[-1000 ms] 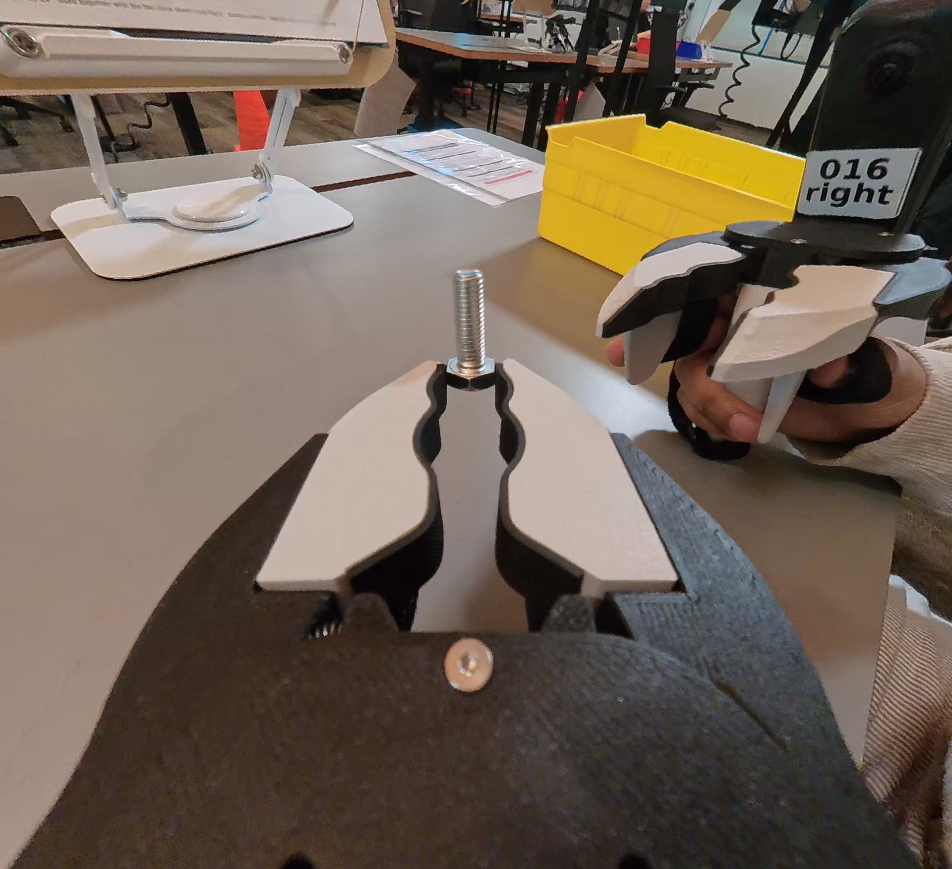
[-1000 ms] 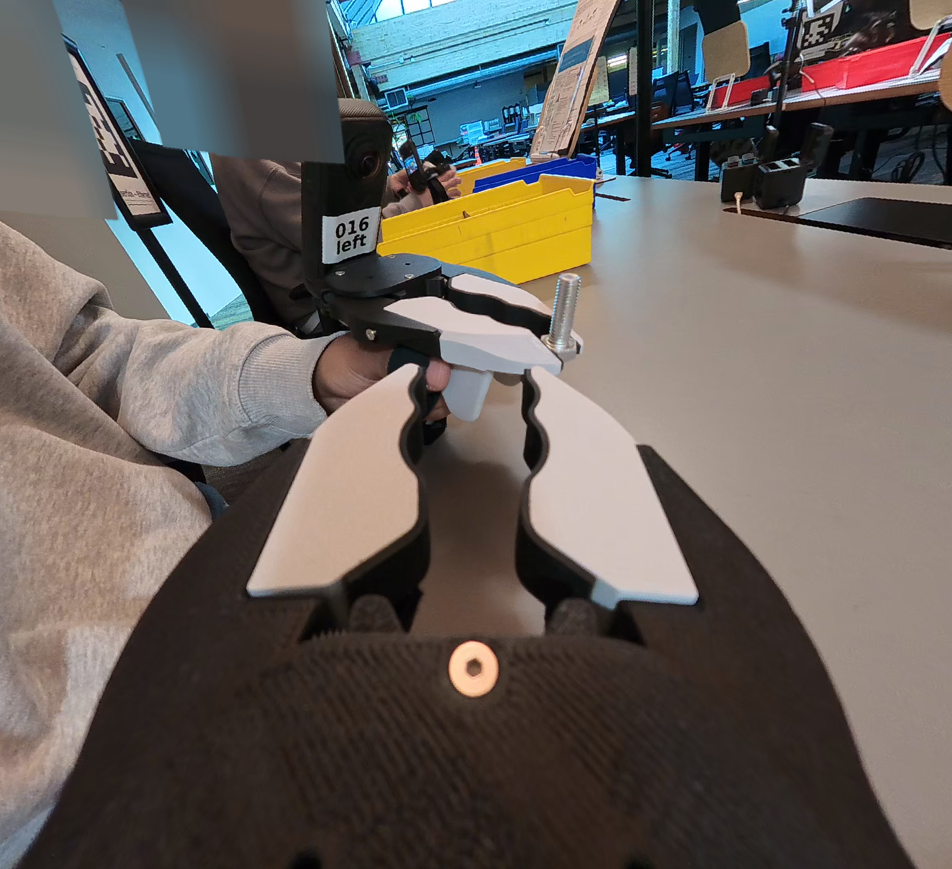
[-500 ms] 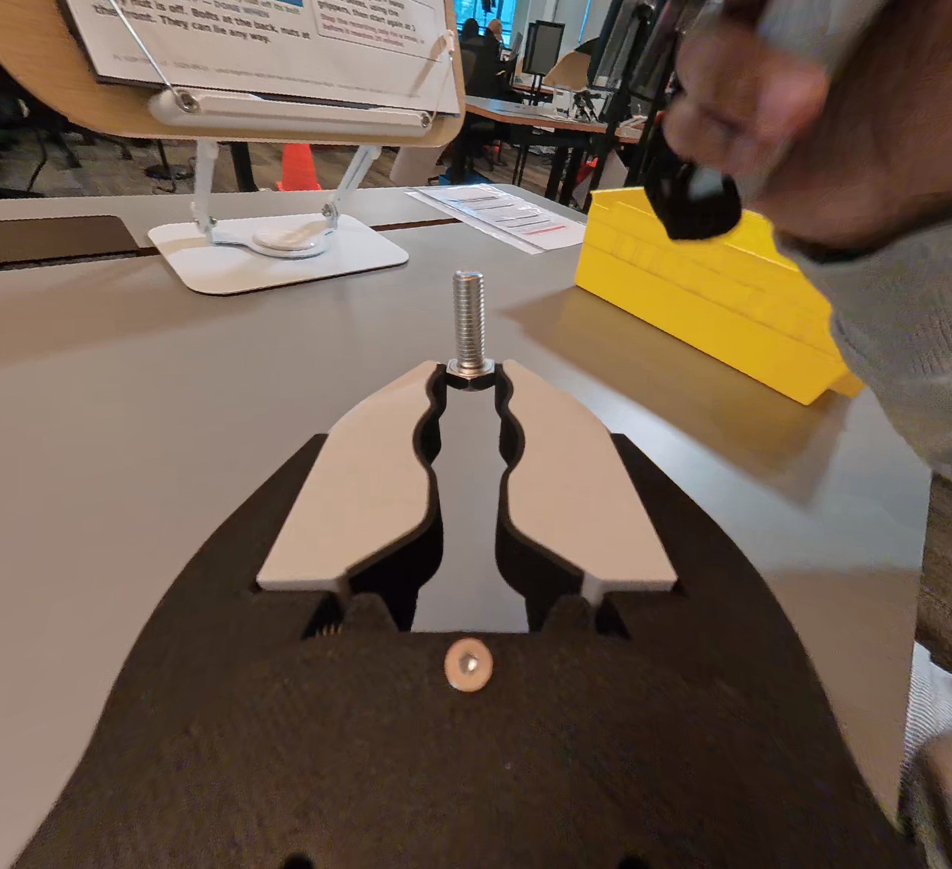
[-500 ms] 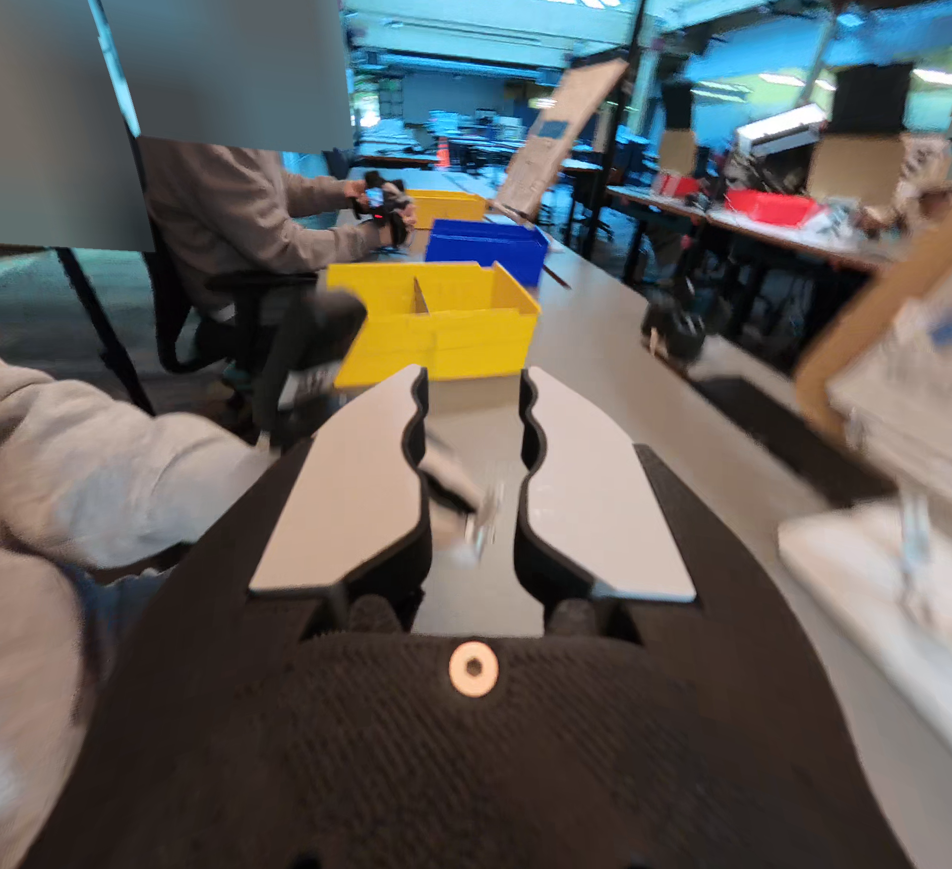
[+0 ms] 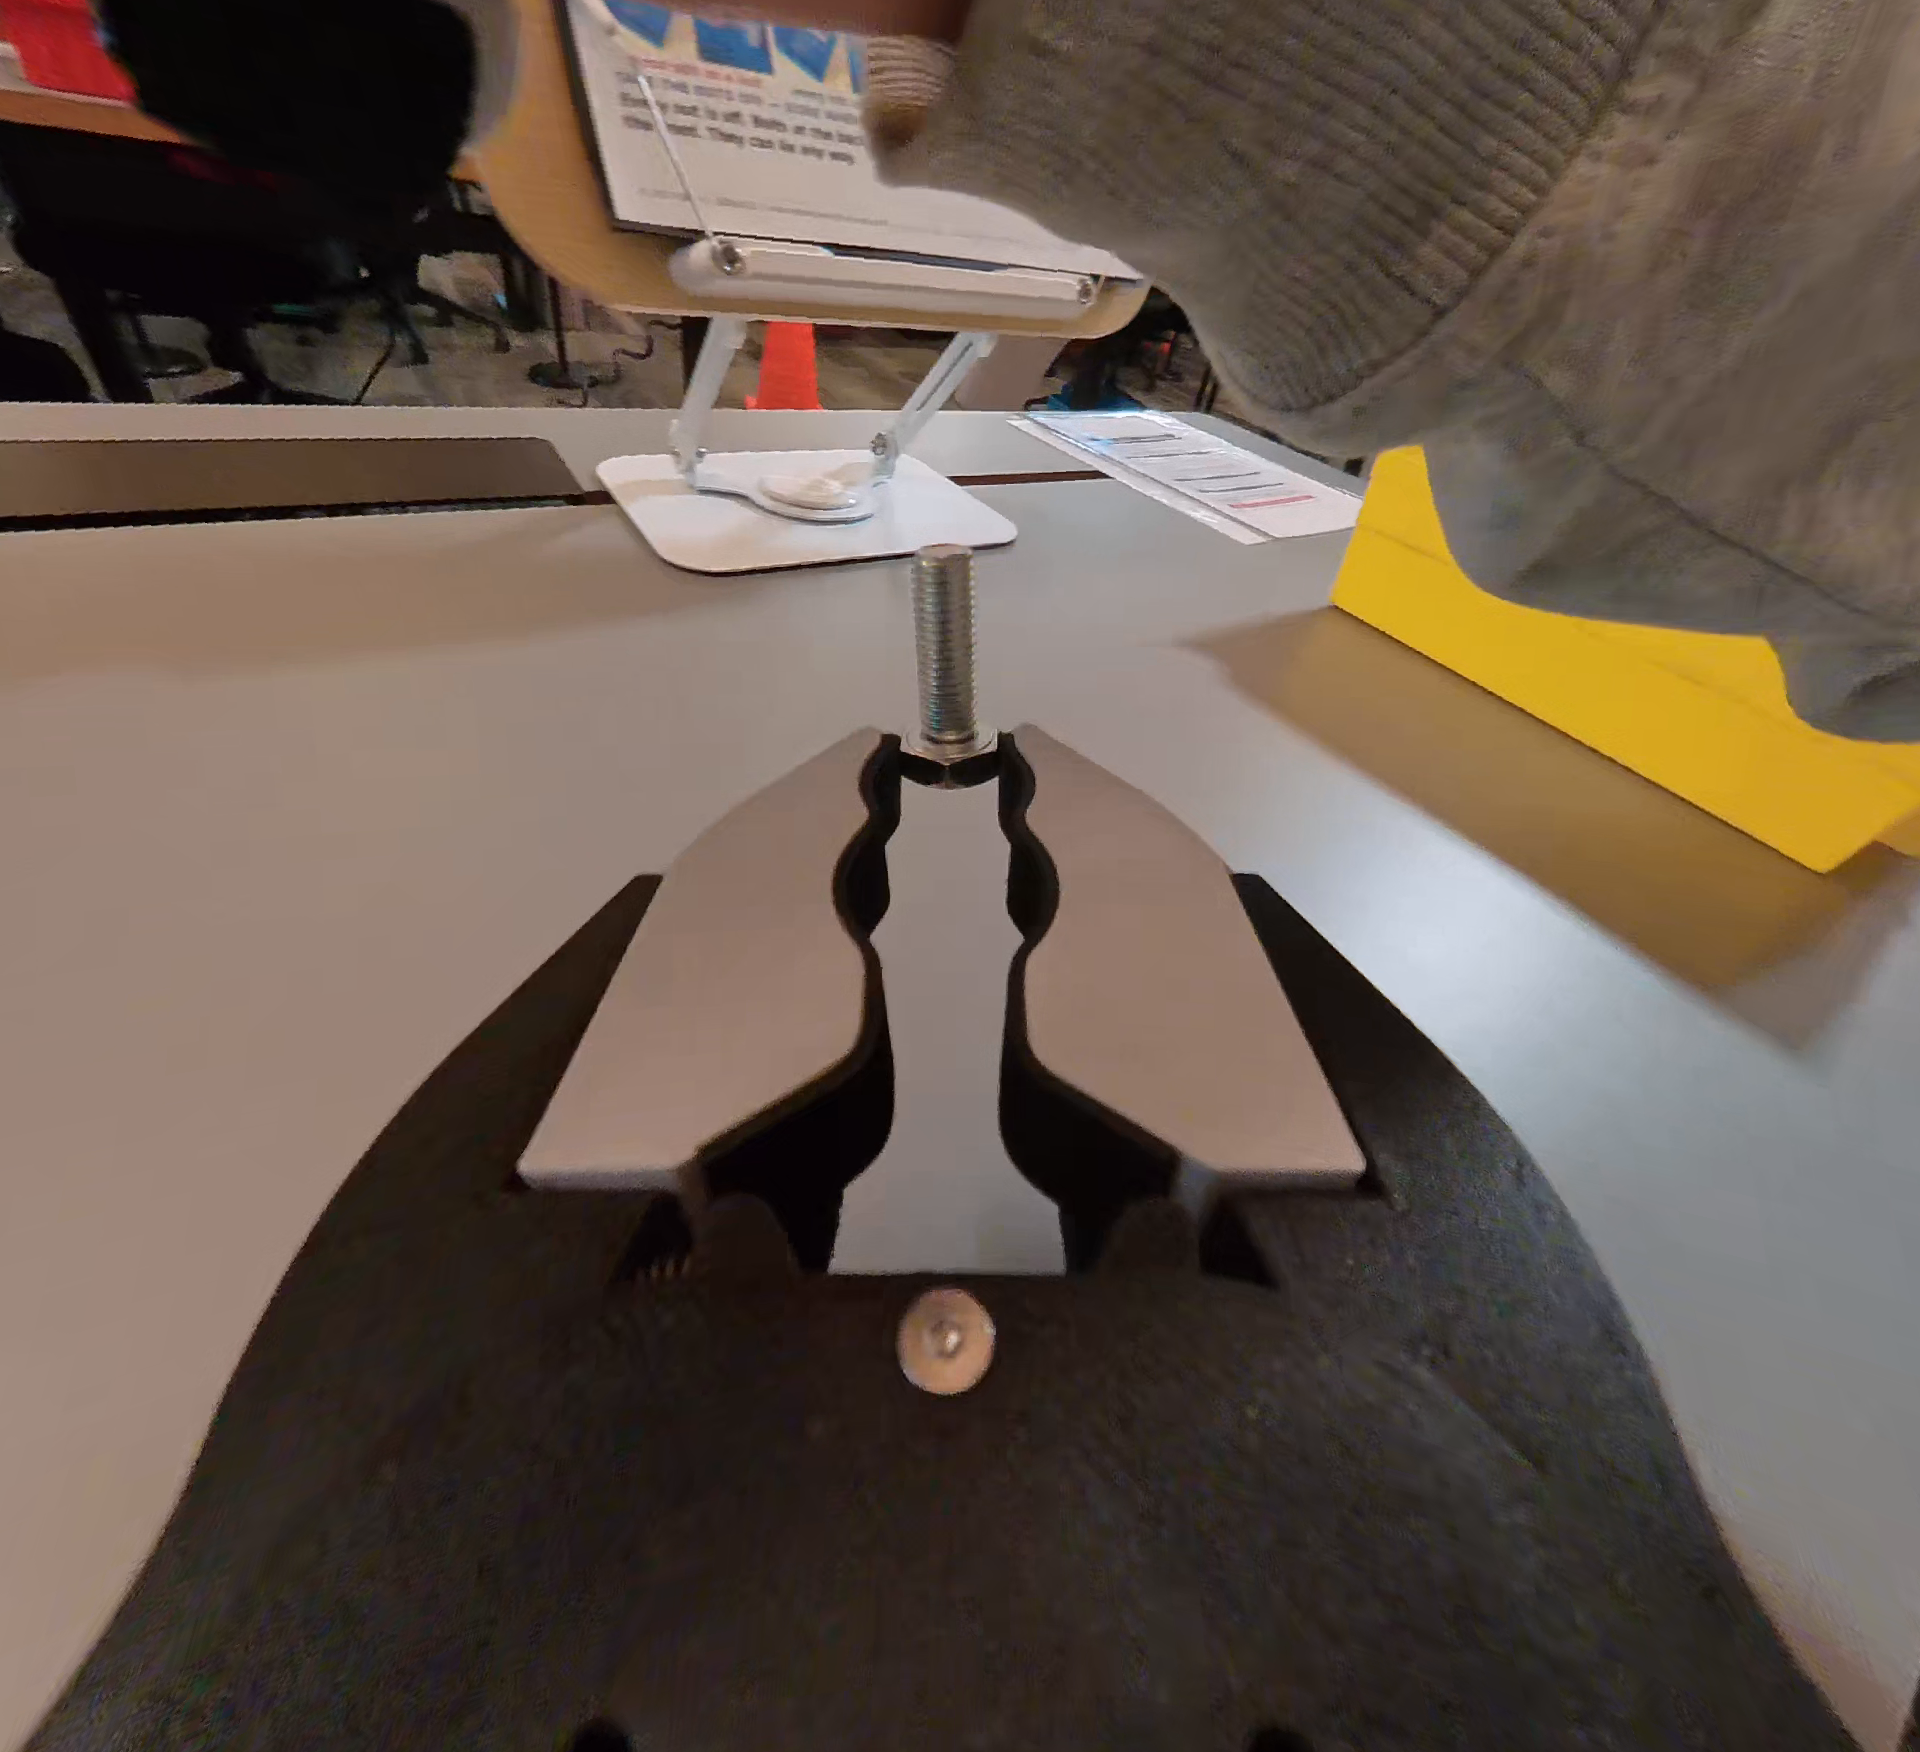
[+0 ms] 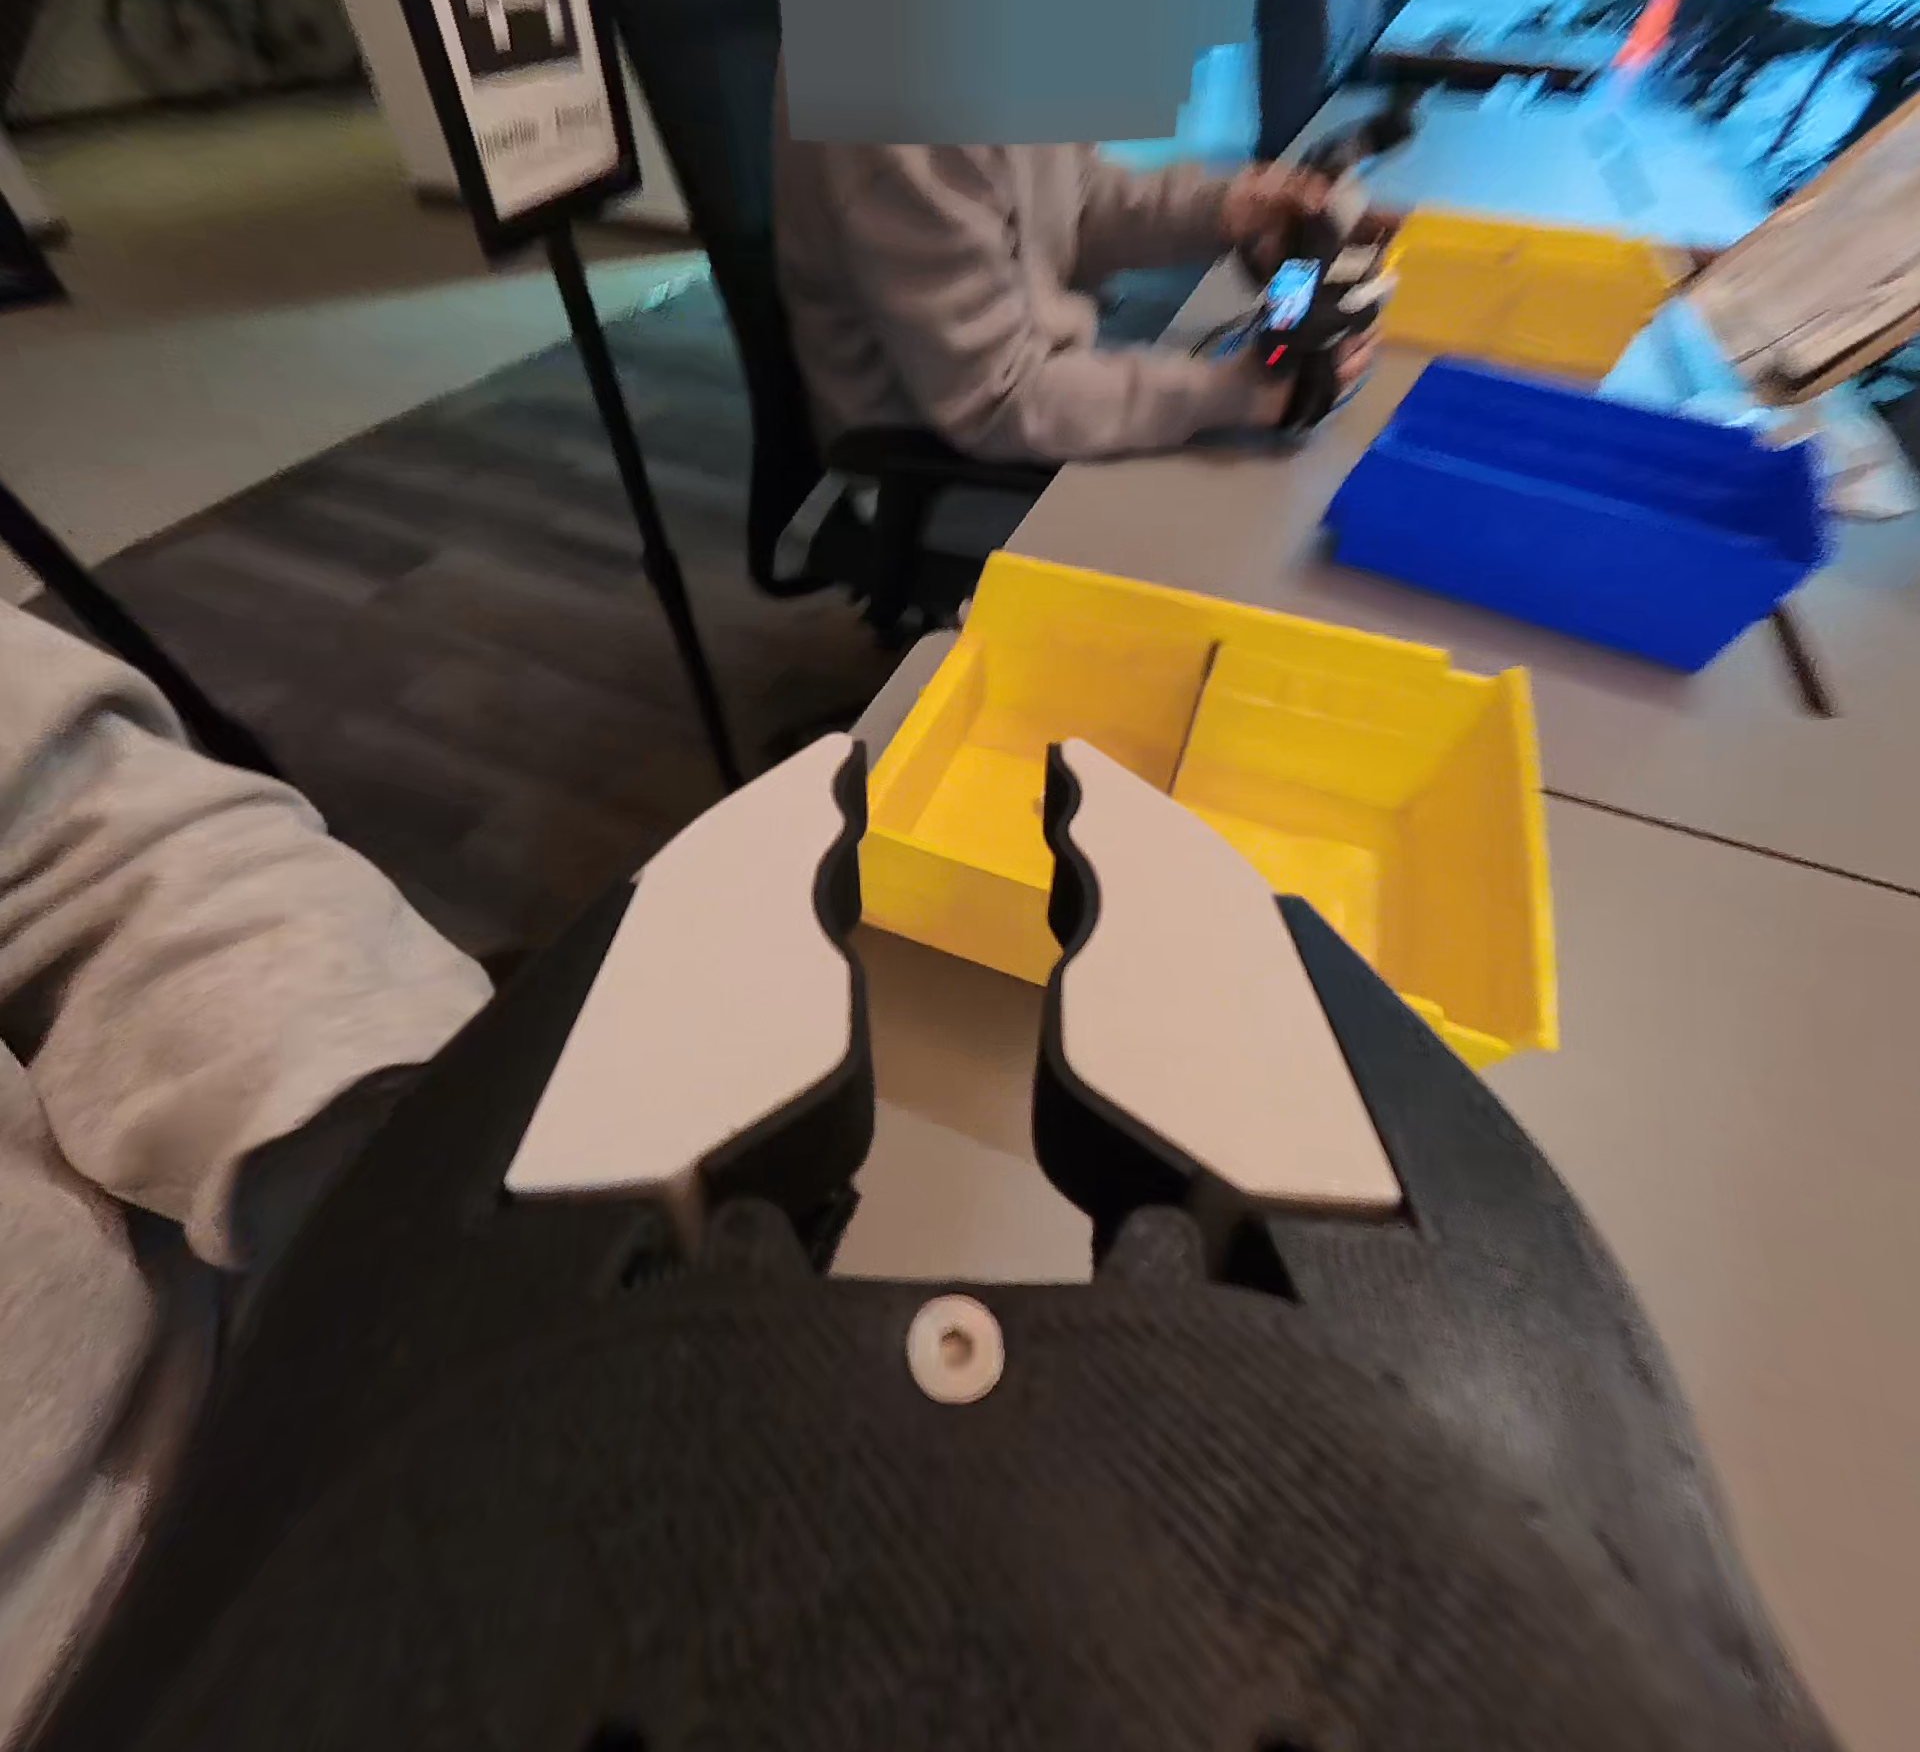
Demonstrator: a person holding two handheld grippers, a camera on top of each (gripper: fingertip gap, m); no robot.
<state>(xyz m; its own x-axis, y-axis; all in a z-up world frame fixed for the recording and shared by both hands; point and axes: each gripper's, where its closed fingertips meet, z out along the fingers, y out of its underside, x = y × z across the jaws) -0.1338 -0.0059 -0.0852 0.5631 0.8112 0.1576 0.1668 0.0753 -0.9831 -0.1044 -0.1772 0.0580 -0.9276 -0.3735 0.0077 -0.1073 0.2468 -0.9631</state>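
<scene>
Left wrist view, from the left: bare grey tabletop (image 5: pixel 312 767), then a white stand (image 5: pixel 805 507) carrying a wooden board with a printed sheet, set at the far side. At centre, the left tongs (image 5: pixel 943 752) are clenched on the hex head of a silver bolt (image 5: pixel 942 642), which stands upright with its threaded shank pointing up, clear of the tabletop surface (the head sits in the notch at the fingertips). Further right lies a flat printed sheet (image 5: pixel 1195 471) and, beyond it, a yellow bin (image 5: pixel 1610 715), partly hidden by a grey knitted sleeve (image 5: pixel 1455 144) crossing the upper frame. Right wrist view, from the left: a grey sleeve (image 6: pixel 156 923) at the edge, a sign on a black pole (image 6: pixel 530 19) on the floor, then the right tongs (image 6: pixel 951 767), released and holding nothing, fingers apart, poised above the near left compartment of the yellow bin (image 6: pixel 1475 871), which a divider splits in two. A small pale item lies in that compartment; its kind cannot be determined. Well beyond, a seated person (image 6: pixel 987 300) works beside a blue bin (image 6: pixel 1579 507) and a second yellow bin (image 6: pixel 1517 289).
</scene>
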